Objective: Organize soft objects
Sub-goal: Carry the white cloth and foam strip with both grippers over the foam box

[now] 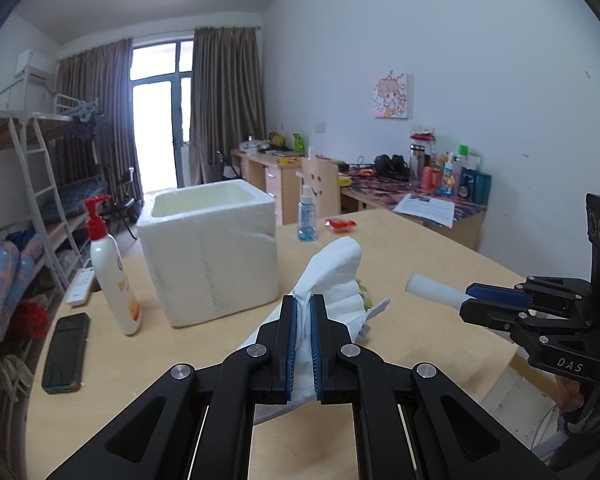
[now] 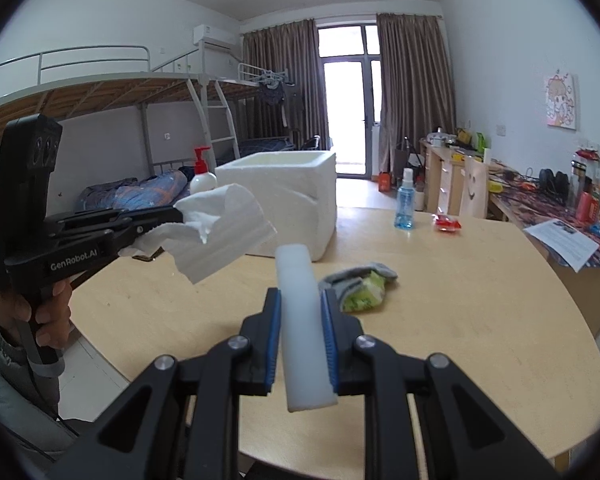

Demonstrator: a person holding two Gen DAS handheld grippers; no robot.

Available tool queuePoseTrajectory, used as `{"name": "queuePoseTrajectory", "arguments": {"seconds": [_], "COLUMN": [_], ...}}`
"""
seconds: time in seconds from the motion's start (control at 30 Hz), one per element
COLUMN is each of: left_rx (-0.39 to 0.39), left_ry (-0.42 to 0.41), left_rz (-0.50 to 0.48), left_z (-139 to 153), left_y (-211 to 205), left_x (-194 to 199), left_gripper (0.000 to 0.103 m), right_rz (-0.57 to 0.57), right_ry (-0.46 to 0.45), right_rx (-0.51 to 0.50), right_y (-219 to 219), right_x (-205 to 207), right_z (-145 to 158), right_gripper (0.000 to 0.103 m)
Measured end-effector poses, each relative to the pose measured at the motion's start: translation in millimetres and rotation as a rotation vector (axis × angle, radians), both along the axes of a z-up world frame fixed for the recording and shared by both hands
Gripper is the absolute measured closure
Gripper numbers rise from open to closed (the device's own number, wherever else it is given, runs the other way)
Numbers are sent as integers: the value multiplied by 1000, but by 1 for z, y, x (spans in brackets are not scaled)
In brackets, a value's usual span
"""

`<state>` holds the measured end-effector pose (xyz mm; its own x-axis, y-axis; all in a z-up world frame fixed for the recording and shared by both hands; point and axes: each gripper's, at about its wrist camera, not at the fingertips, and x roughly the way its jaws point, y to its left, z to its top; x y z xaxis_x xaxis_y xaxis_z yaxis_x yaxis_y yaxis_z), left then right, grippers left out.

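White tissue paper (image 1: 332, 276), crumpled and soft, fills the left wrist view: the left tool (image 1: 303, 344) is clenched on its lower folds, and the free end stands up above the pale wooden surface (image 1: 420, 248). Behind it, near the far left of the surface, sits the open foam box (image 1: 212, 248), with a pump bottle (image 1: 110, 276) just beside it and a dark phone (image 1: 66, 354) nearer the edge. At the right edge the right tool (image 1: 496, 300) appears side-on, carrying a white foam strip (image 1: 434, 290). Right wrist view: the right tool (image 2: 300, 344) grips the foam strip (image 2: 302, 320) between its blue pads (image 2: 274, 340), the strip running forward and clear of the surface (image 2: 460, 320). A grey-and-green sock bundle (image 2: 360, 286) lies untouched on the surface beyond it. The left tool (image 2: 168, 216) holds the tissue paper (image 2: 220, 228) in the air, between camera and foam box (image 2: 284, 200). Both items appear lifted and in transit; the step in hand is judged to be carrying them to the box. The next move calls for bringing each tool over the open top before releasing.
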<state>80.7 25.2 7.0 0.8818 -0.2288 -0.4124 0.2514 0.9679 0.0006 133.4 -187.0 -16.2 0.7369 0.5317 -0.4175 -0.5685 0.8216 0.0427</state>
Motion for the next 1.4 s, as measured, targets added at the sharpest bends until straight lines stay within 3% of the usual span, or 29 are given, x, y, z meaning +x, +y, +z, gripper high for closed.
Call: {"name": "queuePoseTrajectory", "arguments": {"seconds": [0.7, 1.4], "left_rx": [-13, -9], "left_ry": [-13, -3], "left_rz": [123, 175], "left_z": [5, 20], "left_y": [42, 58], "left_x": [22, 44], "left_gripper": [96, 96], "right_rz": [135, 168], "right_ry": [-21, -19], "right_rx": [-19, 8], "right_y": [47, 68], "right_x": [27, 52], "right_z": [22, 40], "right_gripper": [79, 79]}}
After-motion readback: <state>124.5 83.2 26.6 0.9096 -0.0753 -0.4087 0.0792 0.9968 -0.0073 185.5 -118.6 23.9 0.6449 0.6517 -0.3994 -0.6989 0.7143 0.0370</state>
